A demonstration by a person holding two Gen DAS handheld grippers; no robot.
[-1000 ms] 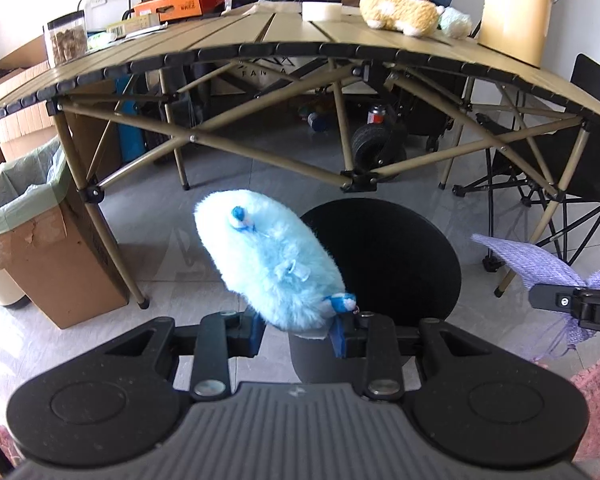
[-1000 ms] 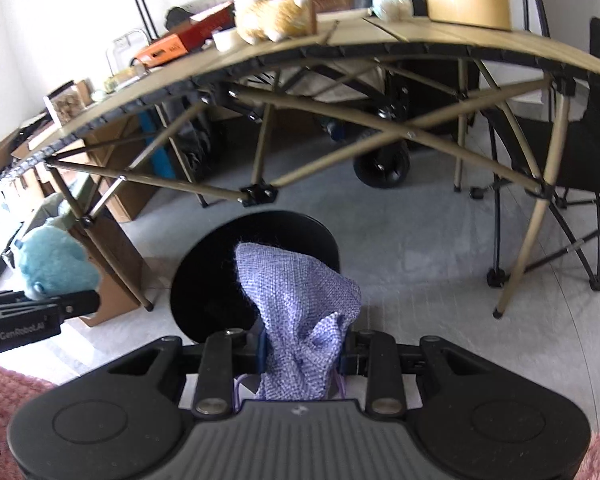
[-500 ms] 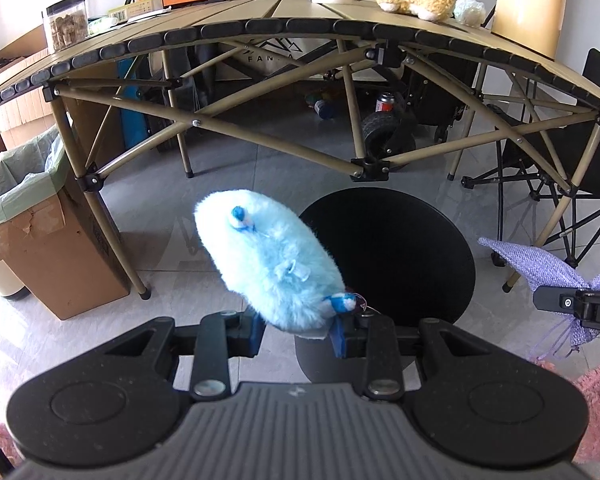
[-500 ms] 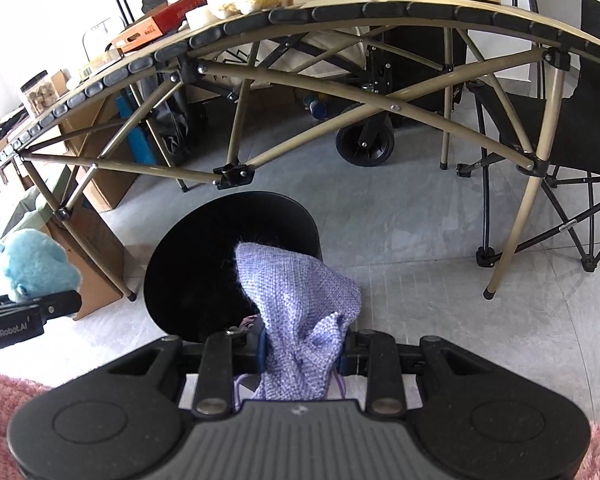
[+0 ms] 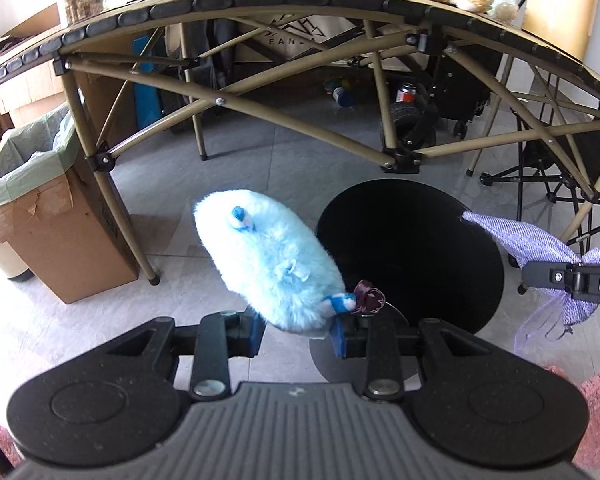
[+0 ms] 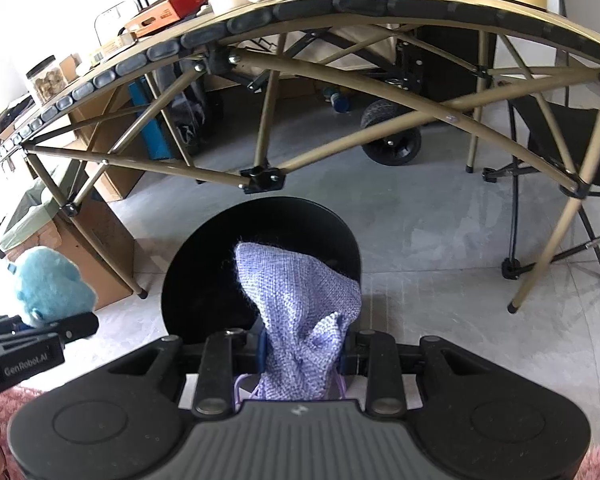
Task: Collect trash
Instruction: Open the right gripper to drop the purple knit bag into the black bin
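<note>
You're carrying both finds toward the black bin [image 5: 410, 252], left gripper [image 5: 298, 330] jaws clamping the blue fluffy toy [image 5: 266, 264], right gripper [image 6: 302, 354] jaws pinching the purple cloth pouch [image 6: 296, 300], so centre each over the opening before letting go.

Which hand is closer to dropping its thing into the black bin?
Probably the right. The right gripper holds the purple cloth pouch right in line with the black bin's opening. The left gripper holds the blue fluffy toy off to the bin's left side.
</note>
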